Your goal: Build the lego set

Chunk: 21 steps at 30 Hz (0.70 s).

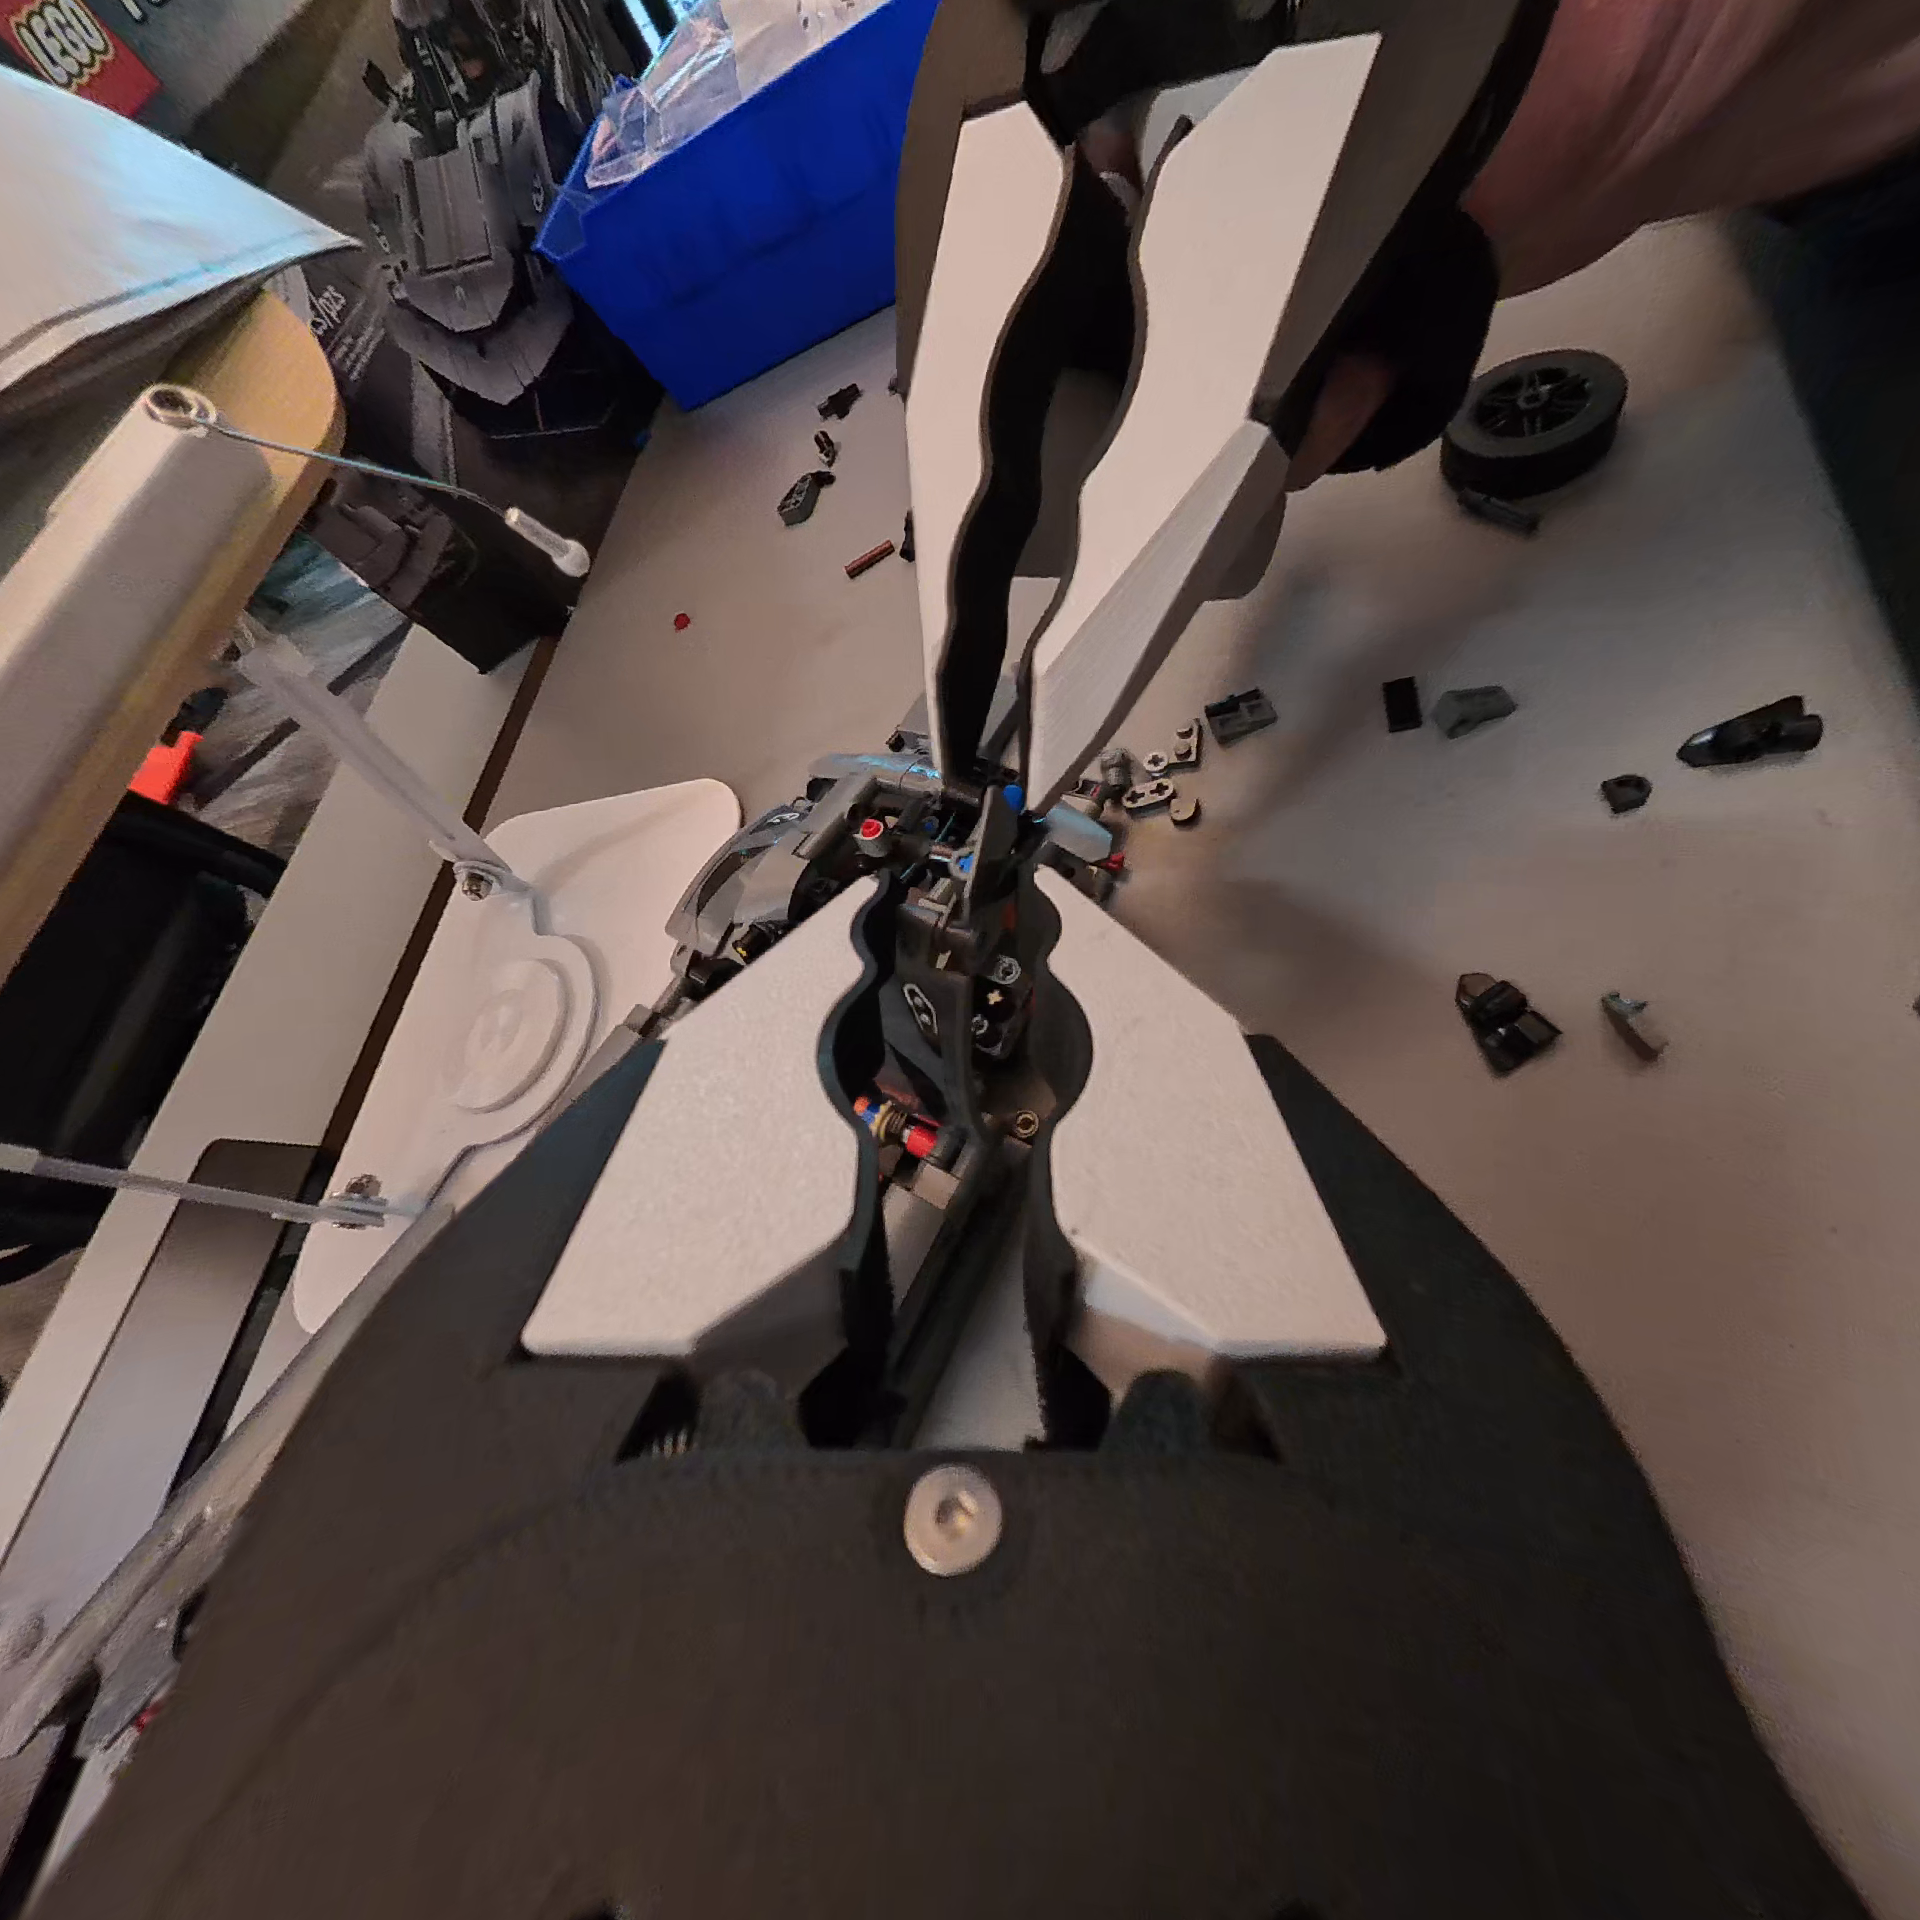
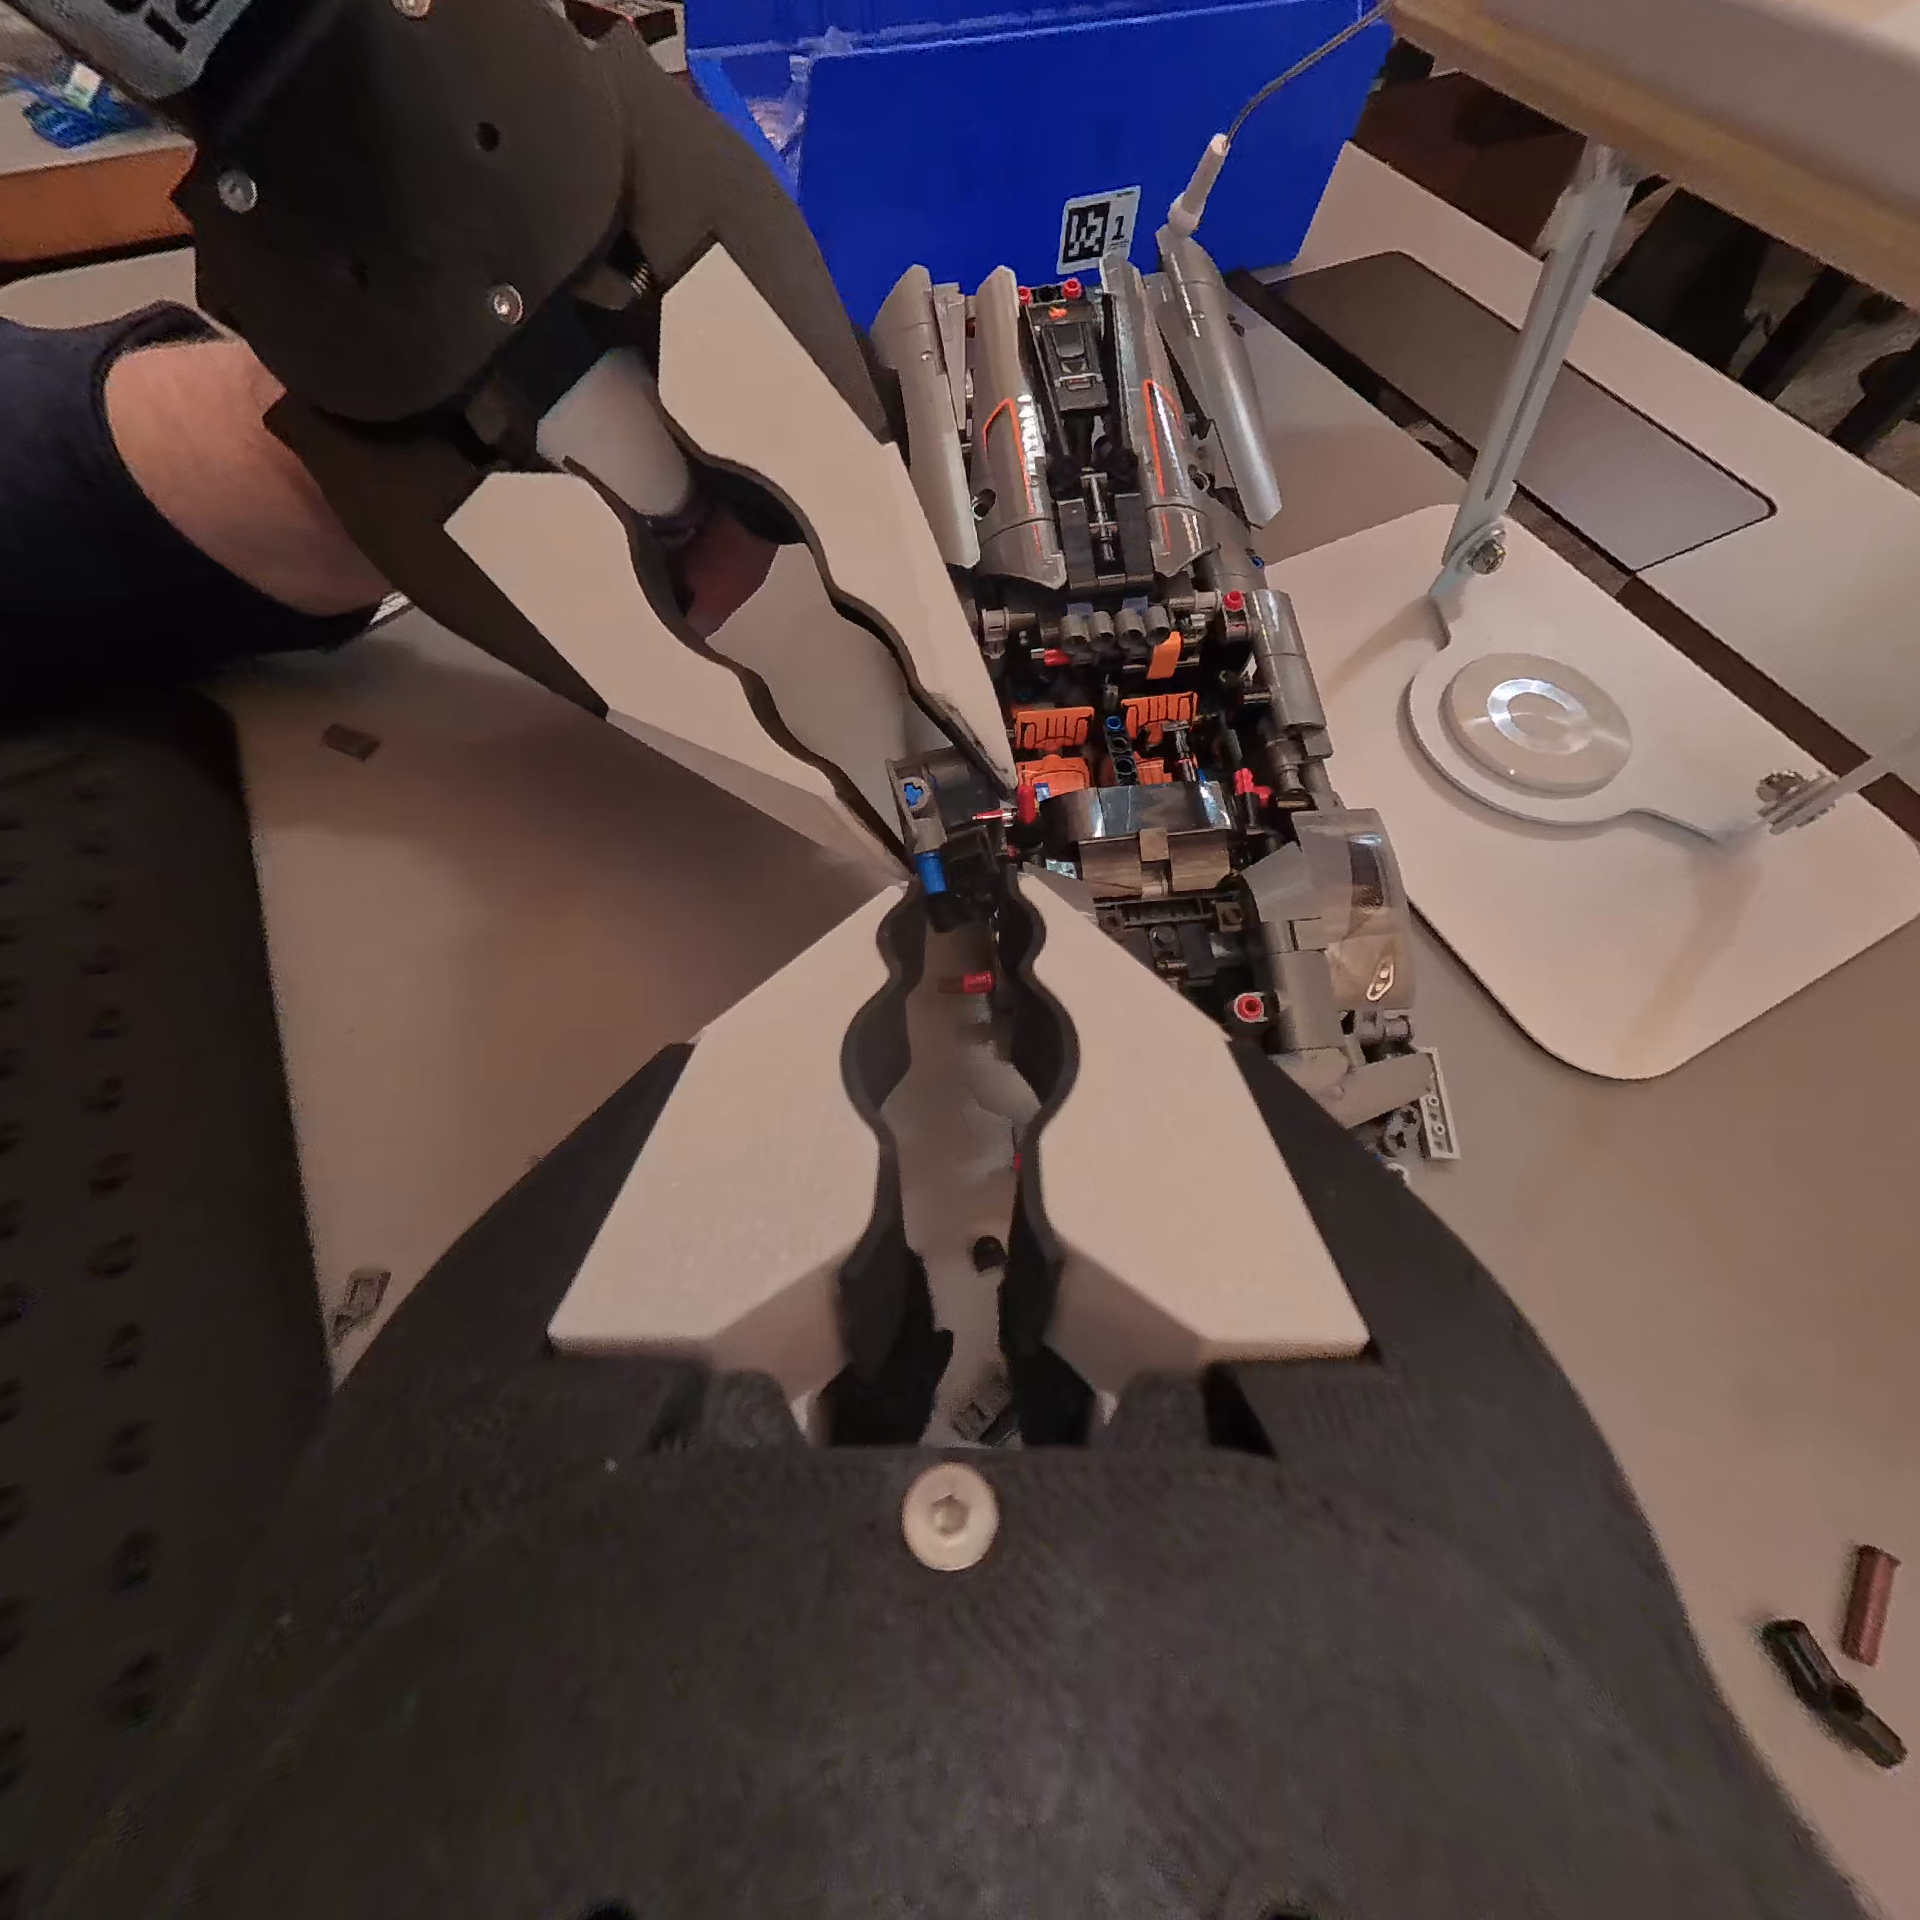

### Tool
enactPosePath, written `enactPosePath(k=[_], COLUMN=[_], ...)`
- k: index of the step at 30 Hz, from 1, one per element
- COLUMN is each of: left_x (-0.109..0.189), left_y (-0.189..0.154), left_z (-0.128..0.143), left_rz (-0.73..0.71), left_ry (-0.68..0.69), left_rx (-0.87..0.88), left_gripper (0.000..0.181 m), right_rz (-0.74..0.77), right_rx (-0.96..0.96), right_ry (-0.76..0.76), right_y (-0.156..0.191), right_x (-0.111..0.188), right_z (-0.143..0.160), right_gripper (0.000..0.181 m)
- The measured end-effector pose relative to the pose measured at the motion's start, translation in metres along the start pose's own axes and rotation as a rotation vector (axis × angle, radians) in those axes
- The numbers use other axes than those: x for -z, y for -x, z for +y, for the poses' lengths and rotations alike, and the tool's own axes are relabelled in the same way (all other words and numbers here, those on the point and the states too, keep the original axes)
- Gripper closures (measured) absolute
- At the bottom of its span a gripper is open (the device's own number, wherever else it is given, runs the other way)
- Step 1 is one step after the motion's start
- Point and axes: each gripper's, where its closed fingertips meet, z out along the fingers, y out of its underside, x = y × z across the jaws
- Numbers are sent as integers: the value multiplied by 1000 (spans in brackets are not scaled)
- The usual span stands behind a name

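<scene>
Lego car [image 2: 1132, 665] lies along the table [image 2: 520, 987], its far end just before the blue bin [image 2: 987, 135]. Both grippers meet at its near corner: the left gripper [image 1: 966, 883] is clamped on a dark part of the car, the right gripper [image 2: 961, 894] nearly closed around a black piece [image 2: 961, 868] with a blue pin.

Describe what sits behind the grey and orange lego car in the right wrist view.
A blue plastic bin stands behind the grey and orange lego car, holding clear plastic bags. Their contents cannot be seen.

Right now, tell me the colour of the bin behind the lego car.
Blue bin, clearest in the right wrist view.
</scene>
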Motion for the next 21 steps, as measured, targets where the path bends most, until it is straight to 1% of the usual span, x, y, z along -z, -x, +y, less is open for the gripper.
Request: enactPosePath(k=[2, 3, 5, 8, 18, 21], left_x=[0, 0, 2, 5, 6, 7], left_y=[1, 0, 3, 1, 0, -1], left_z=[-2, -4, -4, -4, -5, -6], left_rz=[-30, -35, -62, -59, -83, -79], left_ry=[12, 10, 32, 27, 70, 66], left_rx=[-31, -55, -79, -105, -170, -168], left_gripper=[162, 168, 161, 169, 169, 170], right_rz=[16, 18, 13, -2, -8, -13], right_rx=[15, 24, 33, 27, 33, 33], right_ry=[-14, -23, -33, -47, -57, -55], right_y=[-1, -1, 0, 1, 2, 3], right_x=[0, 0, 1, 0, 0, 0], right_z=[-1, -2, -3, -2, -3, -2], right_gripper=[170, 170, 170, 170, 170, 170])
